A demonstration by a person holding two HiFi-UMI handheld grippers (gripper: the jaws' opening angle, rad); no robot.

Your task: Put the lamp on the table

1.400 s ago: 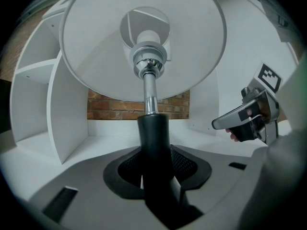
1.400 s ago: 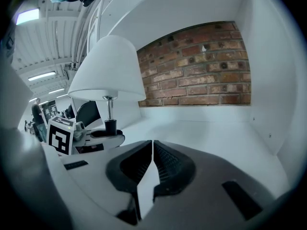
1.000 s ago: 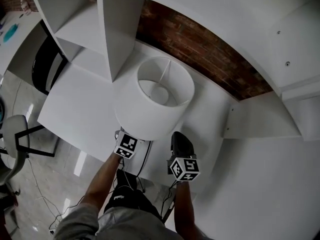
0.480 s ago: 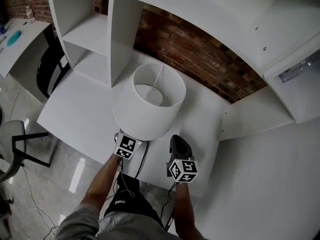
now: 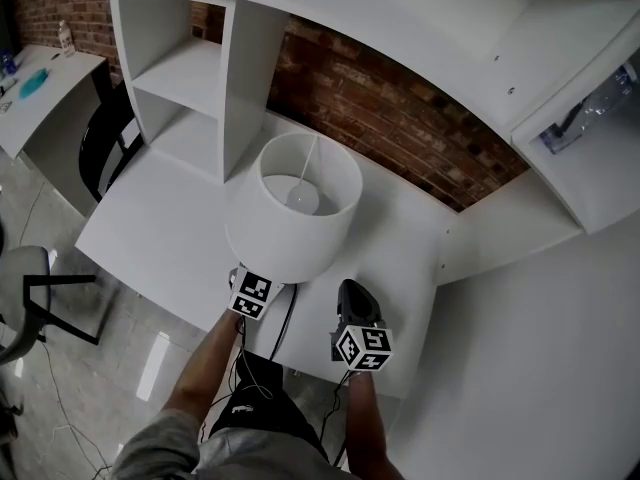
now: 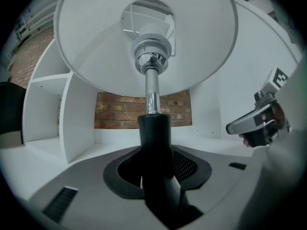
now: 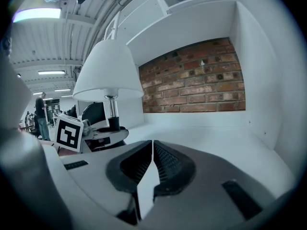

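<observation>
Left gripper [image 6: 156, 176] jaws are clamped on the lamp's [image 5: 295, 213] black lower stem [image 6: 154, 143], held fairly wide by its thickness, with the stem running straight up between them into the chrome tube and socket. The lamp is upright, with its white shade [image 6: 148, 37] directly above the jaws. In the head view the lamp sits over the front part of the tabletop [image 5: 160, 228], roughly mid-width and closer to the front edge than to the brick wall [image 5: 400, 118] along the back edge. The shade hides the base, so I can't tell whether it rests on the tabletop. The left gripper's marker cube pokes out from under the shade's front rim at the front edge. A dark cord [image 5: 287, 318] runs from under the shade over the front edge. Right gripper [image 5: 355, 303] jaws are fully together with nothing between them. It hangs over the front edge just right of the lamp, not touching it. A white shelf unit [image 5: 190, 78] stands on the back-left corner, clear of the shade.
</observation>
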